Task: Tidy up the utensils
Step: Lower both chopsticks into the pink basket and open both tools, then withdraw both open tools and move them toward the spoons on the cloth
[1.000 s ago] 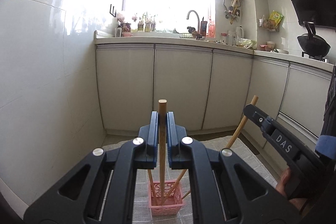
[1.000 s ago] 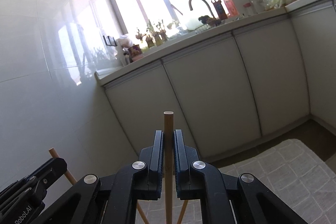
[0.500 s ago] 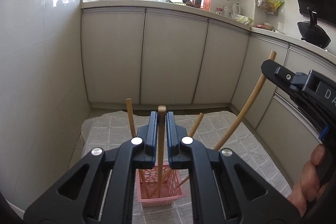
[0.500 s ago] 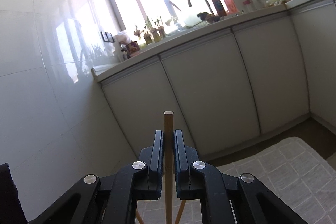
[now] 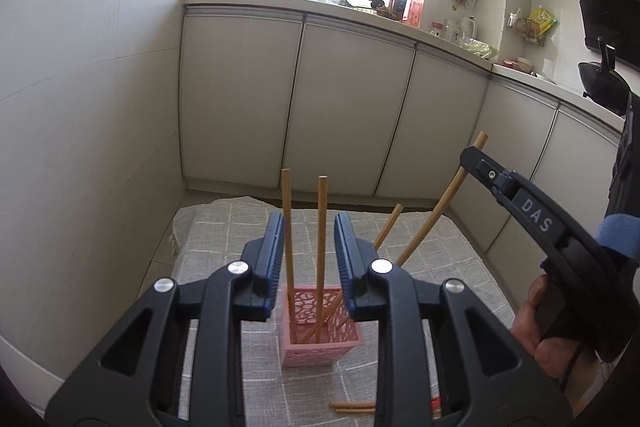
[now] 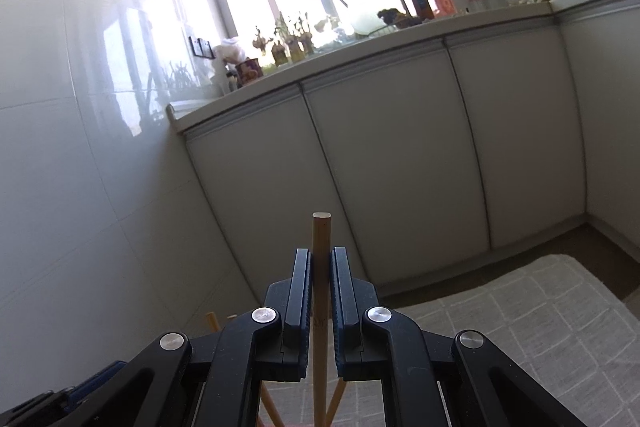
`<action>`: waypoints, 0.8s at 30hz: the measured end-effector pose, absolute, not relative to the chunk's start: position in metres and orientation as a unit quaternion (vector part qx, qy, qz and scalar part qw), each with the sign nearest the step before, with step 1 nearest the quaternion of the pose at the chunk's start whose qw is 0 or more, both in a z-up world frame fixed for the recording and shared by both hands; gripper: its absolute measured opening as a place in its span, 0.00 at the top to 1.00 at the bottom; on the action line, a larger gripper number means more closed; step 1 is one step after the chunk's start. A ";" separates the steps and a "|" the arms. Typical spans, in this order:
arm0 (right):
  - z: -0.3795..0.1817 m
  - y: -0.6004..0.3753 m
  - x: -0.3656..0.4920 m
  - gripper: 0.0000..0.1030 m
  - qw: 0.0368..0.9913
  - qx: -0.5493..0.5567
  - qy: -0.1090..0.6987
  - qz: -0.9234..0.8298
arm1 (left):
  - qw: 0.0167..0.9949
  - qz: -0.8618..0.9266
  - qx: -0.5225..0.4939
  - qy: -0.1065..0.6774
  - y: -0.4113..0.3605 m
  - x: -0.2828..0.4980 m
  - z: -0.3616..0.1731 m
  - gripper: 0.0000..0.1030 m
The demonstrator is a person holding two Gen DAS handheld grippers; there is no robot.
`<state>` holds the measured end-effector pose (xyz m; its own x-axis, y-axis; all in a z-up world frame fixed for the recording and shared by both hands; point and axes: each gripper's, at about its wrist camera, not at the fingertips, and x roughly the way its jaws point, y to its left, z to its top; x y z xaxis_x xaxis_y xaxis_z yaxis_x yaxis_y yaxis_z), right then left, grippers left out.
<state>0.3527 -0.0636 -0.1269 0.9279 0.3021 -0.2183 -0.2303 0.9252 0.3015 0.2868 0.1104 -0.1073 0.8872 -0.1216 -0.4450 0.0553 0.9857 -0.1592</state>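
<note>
Opening now, the left gripper (image 5: 308, 259) has let go of a chopstick (image 5: 321, 247), which is left standing in the pink basket (image 5: 320, 347) near the cloth's (image 5: 224, 235) front edge. Another chopstick (image 6: 321, 291) is clenched by the right gripper (image 6: 320, 283), to be dropped in next.

A low table (image 5: 460, 267) fills the bottom middle of the left wrist view. A grey cloth (image 5: 224, 235) with a pattern of white squares covers it. A pink basket (image 5: 320, 349) with holes in its sides stands on the cloth, low in the middle of the frame. Two brown sticks (image 5: 352, 405) lie flat on the cloth near the bottom edge, just right of the basket.
</note>
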 end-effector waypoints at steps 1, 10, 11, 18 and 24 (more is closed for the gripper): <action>-0.130 -0.061 0.354 0.93 0.973 0.131 0.133 0.136 | 0.968 -0.039 -0.068 0.237 0.112 0.284 -0.108 0.69; -0.163 -0.041 0.363 0.92 0.971 0.098 0.172 0.135 | 0.959 -0.008 -0.042 0.281 0.120 0.277 -0.126 0.58; -0.166 -0.040 0.363 0.92 0.970 0.096 0.177 0.135 | 0.957 -0.006 -0.041 0.287 0.120 0.276 -0.129 0.58; -0.175 -0.037 0.363 0.61 0.964 0.090 0.204 0.146 | 0.952 -0.003 -0.036 0.303 0.116 0.273 -0.131 0.49; -0.156 -0.048 0.348 0.47 0.962 0.091 0.202 0.162 | 0.955 0.000 -0.035 0.296 0.111 0.261 -0.120 0.34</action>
